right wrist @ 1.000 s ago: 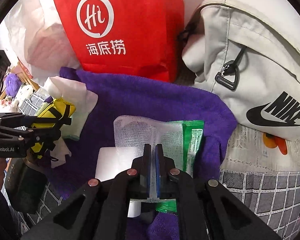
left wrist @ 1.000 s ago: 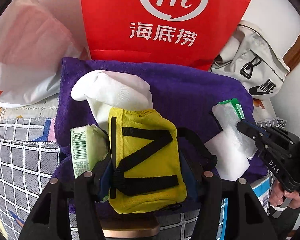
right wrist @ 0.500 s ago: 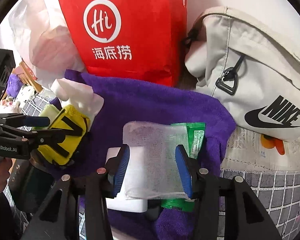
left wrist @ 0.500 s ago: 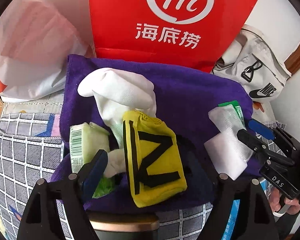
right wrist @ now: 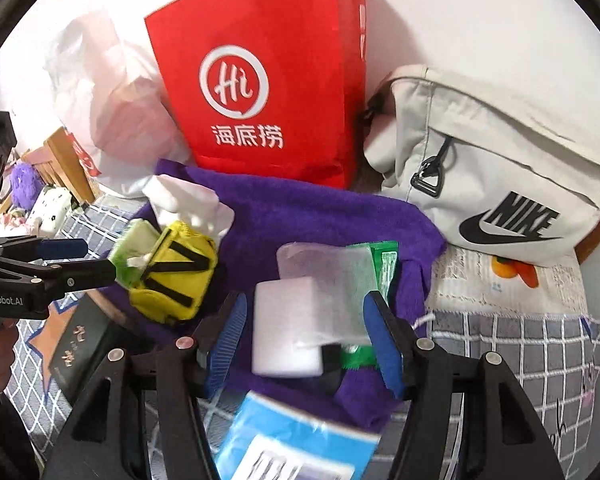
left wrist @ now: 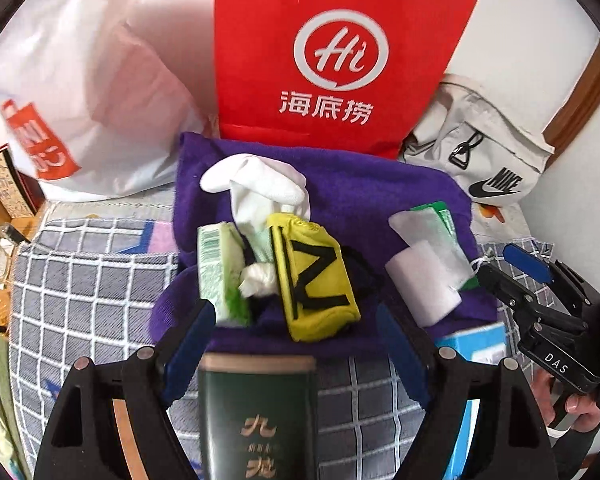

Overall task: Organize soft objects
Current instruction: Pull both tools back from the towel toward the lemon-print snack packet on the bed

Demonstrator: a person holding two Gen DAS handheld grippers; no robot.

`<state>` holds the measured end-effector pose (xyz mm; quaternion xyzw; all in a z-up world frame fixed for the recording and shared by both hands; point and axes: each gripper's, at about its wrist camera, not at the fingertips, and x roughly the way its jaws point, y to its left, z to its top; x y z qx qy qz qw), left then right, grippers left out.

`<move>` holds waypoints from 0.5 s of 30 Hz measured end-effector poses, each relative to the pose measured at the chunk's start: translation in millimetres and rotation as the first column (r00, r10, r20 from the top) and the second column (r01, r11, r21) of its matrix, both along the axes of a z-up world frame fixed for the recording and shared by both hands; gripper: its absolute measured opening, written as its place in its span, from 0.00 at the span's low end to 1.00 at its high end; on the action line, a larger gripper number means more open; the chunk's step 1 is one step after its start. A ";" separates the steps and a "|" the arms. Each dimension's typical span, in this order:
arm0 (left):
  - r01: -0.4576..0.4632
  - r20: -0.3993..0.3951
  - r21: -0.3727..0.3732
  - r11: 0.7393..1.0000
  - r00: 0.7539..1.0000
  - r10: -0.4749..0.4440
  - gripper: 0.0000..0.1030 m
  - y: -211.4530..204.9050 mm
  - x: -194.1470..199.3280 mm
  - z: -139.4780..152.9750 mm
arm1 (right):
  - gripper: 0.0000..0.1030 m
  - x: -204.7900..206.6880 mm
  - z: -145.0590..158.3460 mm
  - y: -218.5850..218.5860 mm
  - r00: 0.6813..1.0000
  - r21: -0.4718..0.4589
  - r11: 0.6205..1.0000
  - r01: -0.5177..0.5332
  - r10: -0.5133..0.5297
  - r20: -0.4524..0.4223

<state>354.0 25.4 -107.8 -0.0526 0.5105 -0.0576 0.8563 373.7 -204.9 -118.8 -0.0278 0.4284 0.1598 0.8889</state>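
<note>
We group the soft items on the purple towel: left hand-held gripper released behind the yellow pouch, right hand-held gripper opening, its pads clear of the gauze pack.

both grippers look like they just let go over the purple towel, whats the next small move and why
Probably lift both clear, then pick the next loose item. The left hand-held gripper is open, and the yellow pouch lies free on the purple towel. The right hand-held gripper has its jaws opening, with the mesh pack lying between them untouched. Both items seem placed.
</note>
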 end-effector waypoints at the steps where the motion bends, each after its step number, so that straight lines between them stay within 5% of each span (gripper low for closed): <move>1: -0.005 0.008 -0.002 1.000 1.000 0.005 0.80 3.3 -7.4 4.0 | 0.59 -6.1 3.2 -0.3 1.000 0.007 1.000 -0.002 0.002 0.002; 15: -0.149 0.071 0.026 0.988 0.987 0.147 0.80 61.3 -87.3 27.3 | 0.58 -107.7 16.9 42.5 0.992 0.072 0.990 -0.125 0.125 -0.003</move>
